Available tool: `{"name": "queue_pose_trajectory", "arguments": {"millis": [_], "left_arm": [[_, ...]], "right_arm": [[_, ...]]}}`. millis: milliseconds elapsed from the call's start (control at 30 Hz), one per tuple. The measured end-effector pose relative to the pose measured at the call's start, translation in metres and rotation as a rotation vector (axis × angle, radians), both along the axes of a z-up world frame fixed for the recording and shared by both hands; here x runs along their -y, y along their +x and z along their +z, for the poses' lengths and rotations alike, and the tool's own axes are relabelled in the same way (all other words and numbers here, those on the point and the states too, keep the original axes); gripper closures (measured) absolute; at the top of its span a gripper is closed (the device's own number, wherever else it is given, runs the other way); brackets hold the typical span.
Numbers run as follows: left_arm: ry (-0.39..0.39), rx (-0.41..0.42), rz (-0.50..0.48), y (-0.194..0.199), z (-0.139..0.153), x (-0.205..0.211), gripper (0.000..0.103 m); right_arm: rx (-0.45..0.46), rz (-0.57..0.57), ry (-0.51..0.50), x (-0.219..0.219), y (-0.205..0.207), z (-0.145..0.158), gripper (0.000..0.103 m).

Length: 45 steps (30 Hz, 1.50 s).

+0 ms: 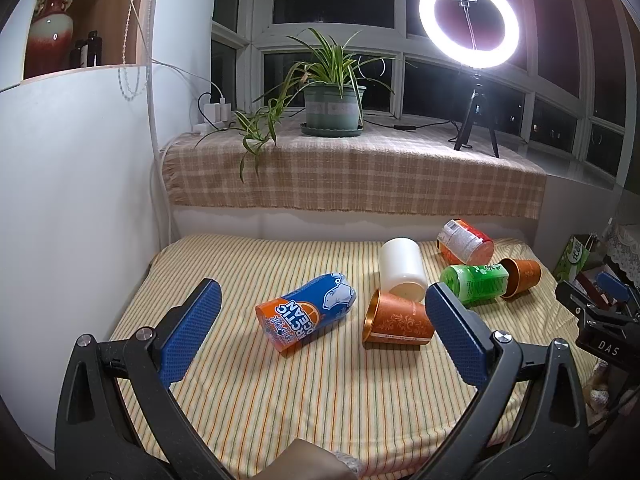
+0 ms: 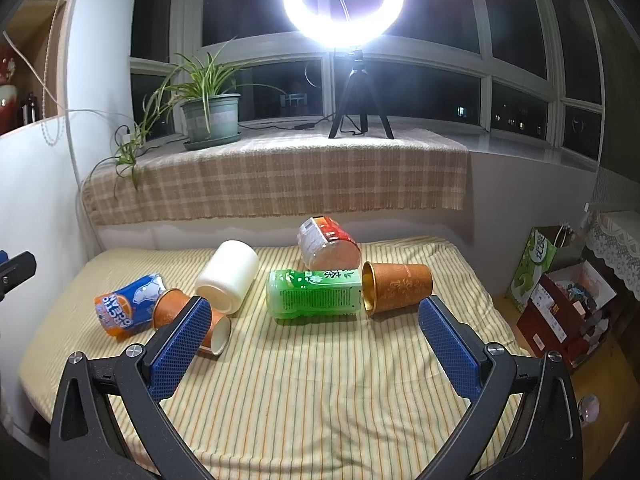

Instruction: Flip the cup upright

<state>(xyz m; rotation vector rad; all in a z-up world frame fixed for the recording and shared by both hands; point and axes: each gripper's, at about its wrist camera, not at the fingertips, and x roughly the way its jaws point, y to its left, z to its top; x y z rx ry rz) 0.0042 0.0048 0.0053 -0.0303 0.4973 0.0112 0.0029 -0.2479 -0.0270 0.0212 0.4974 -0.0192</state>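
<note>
Left wrist view first: the left gripper (image 1: pixel 322 334) hangs spread wide and empty above the striped cloth (image 1: pixel 280 392), blue dimpled pads (image 1: pixel 188 336) well apart. Every cup here lies on its side. Nearest, just ahead and slightly right, is the near orange paper cup (image 1: pixel 398 320), long axis running left to right, gold-lined mouth facing left, almost touching the right pad in the picture. The blue can-shaped cup (image 1: pixel 308 314) lies dead centre between the fingers, tilted diagonally. Behind sits a smooth white cup (image 1: pixel 402 266), with the green cup (image 1: pixel 476 282), far orange cup (image 1: pixel 520 278) and red cup (image 1: pixel 464 242) beyond. Over to the right wrist view: the right gripper (image 2: pixel 316 338) is likewise wide open, gripping nothing. Straight ahead lies the green cup (image 2: pixel 314 292), glossy printed plastic, axis crosswise, touching the far orange cup (image 2: pixel 398 286), mouth facing left. I judge each hand has an orange paper cup nearest, thin-walled, so squeeze lightly.
</note>
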Motion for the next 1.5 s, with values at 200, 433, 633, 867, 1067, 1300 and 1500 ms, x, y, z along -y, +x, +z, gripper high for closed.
{"name": "queue_pose_trajectory", "arguments": {"millis": [200, 433, 633, 867, 1067, 1300, 1500], "left_arm": [[-0.004, 0.001, -0.001, 0.0007, 0.0025, -0.003, 0.0], [-0.004, 0.004, -0.001, -0.0001, 0.0015, -0.0028, 0.0], [-0.006, 0.005, -0.001, -0.0003, 0.0013, -0.003, 0.0], [-0.013, -0.001, 0.005, 0.0038, 0.0064, -0.0029, 0.0], [-0.015, -0.004, 0.006, 0.004, 0.0038, -0.0019, 0.0], [-0.02, -0.006, 0.006, 0.0044, -0.0003, -0.0018, 0.0], [-0.019, -0.006, 0.006, 0.0046, -0.0003, -0.0019, 0.0]], "right_arm": [[-0.001, 0.001, 0.001, 0.0001, 0.0003, 0.0019, 0.0], [-0.001, -0.001, 0.0, 0.0, 0.0, 0.0009, 0.0], [-0.002, -0.002, -0.001, 0.0014, -0.0002, 0.0015, 0.0], [-0.004, 0.0, -0.002, 0.0004, -0.0003, -0.0009, 0.0], [-0.012, 0.002, -0.003, -0.0017, 0.0012, -0.0051, 0.0], [-0.016, 0.002, -0.004, -0.0033, 0.0027, -0.0065, 0.0], [-0.016, 0.004, -0.004, -0.003, 0.0026, -0.0069, 0.0]]}}
